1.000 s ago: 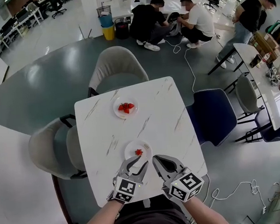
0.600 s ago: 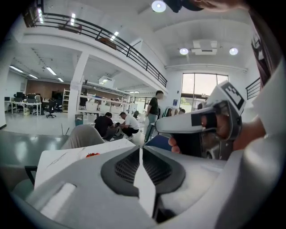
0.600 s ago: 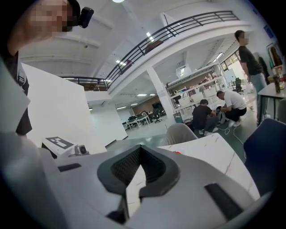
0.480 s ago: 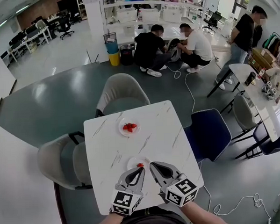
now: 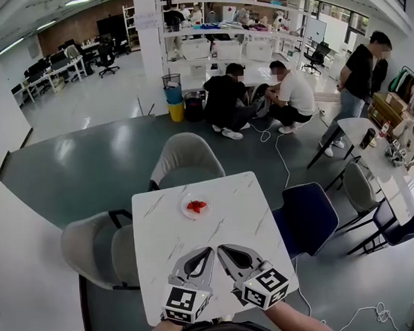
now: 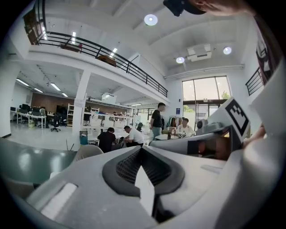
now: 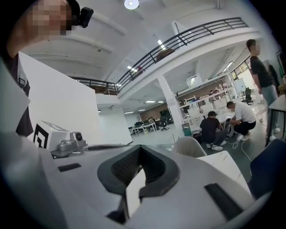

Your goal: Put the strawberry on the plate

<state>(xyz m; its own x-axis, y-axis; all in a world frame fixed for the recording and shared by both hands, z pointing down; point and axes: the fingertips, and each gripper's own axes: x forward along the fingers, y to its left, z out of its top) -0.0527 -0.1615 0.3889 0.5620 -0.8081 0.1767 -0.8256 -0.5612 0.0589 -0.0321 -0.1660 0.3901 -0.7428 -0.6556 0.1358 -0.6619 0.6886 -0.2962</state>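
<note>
A white marble table (image 5: 219, 264) carries a small white plate (image 5: 183, 205) at its far side with red strawberries (image 5: 196, 206) on it. Both grippers are raised side by side over the table's near part, tips almost touching. My left gripper (image 5: 209, 250) (image 6: 141, 150) is shut with nothing between its dark pads. My right gripper (image 5: 220, 249) (image 7: 140, 148) is shut and empty too. The nearer plate seen earlier is hidden behind the grippers. Both gripper views look out over the room, not down at the table.
A grey chair (image 5: 186, 156) stands at the table's far edge, another grey chair (image 5: 94, 248) at its left, a blue chair (image 5: 306, 216) at its right. People (image 5: 259, 96) crouch on the floor beyond. Another table (image 5: 383, 160) with chairs lies at the right.
My left gripper's jaws went from open round the near plate to shut. Both grippers rose and now cover that plate and its strawberry. The head view tilted up towards the room.
</note>
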